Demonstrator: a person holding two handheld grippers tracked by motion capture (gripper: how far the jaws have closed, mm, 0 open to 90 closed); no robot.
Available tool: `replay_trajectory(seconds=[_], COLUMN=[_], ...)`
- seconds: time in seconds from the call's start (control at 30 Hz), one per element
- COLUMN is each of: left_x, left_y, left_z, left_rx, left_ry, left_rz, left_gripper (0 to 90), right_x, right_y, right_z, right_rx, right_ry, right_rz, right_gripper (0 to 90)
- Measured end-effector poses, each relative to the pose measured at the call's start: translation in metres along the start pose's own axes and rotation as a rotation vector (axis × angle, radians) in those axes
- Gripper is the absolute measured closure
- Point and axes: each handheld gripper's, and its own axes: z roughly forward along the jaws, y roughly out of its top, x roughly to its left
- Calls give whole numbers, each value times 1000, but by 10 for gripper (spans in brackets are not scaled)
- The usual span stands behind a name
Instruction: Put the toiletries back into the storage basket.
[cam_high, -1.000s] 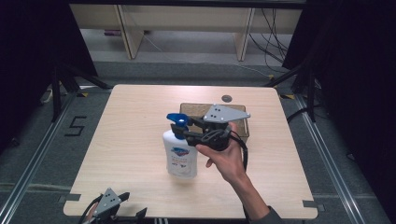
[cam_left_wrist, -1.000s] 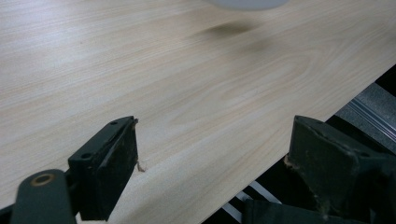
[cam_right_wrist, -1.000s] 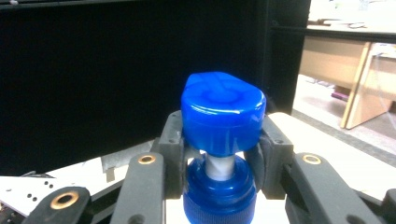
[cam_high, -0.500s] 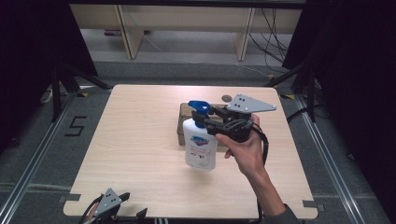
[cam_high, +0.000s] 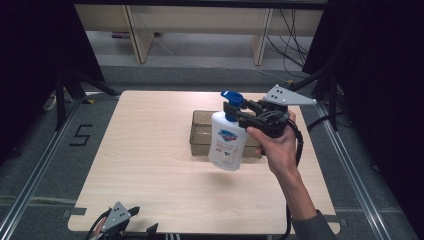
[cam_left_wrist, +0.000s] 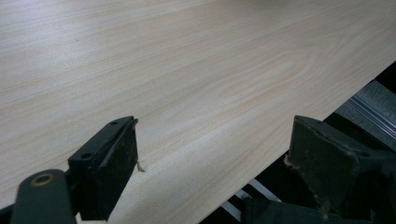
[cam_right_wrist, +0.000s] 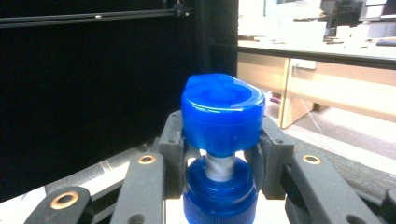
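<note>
From the high view, the right hand-held gripper (cam_high: 239, 114) pinches a white soap bottle (cam_high: 227, 142) by the neck just under its blue pump head (cam_high: 233, 99), and the bottle hangs off the desk (cam_high: 150, 165), in front of a shallow clear tray (cam_high: 200, 132) that lies toward the far right part of the desk. The bottle tilts a little, its base swung toward the near side, which suggests a fair weight of liquid pulling below the grip; the body looks like smooth, glossy plastic, likely slippery and slightly squeezable, so the stiff neck seems the safer place to hold than the rounded sides. The left hand-held gripper (cam_high: 117, 220) sits at the near left edge of the desk, well apart from the bottle. In the left gripper view, its jaws stand spread wide with nothing between them, above the bare wood near the desk's edge (cam_left_wrist: 196, 93). In the right gripper view, the pads (cam_right_wrist: 173, 144) press on either side of the narrow white stem below the pump head (cam_right_wrist: 222, 114), with the blue collar (cam_right_wrist: 219, 196) just beneath; that ledge should keep the bottle from slipping down, though I judge it could still swing or twist about so thin a stem, and the pump head might depress if knocked.
</note>
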Motion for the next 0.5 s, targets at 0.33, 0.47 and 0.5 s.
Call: replay_trajectory(seconds=[0.33,0.47,0.5], left_x=[0,0,0], left_y=[0,0,0], left_z=[0,0,0], left_rx=[-1,-2,0], left_ry=[1,1,1], left_rz=[-1,-1,-2], left_gripper=[153,153,153], right_x=[-17,-26,-27], right_y=[13,16,16], right_z=[-7,-10,-10], right_rx=[-2,-10,-8], right_ry=[-57,-80,-84], right_rz=[12,20,22], right_gripper=[620,620,620])
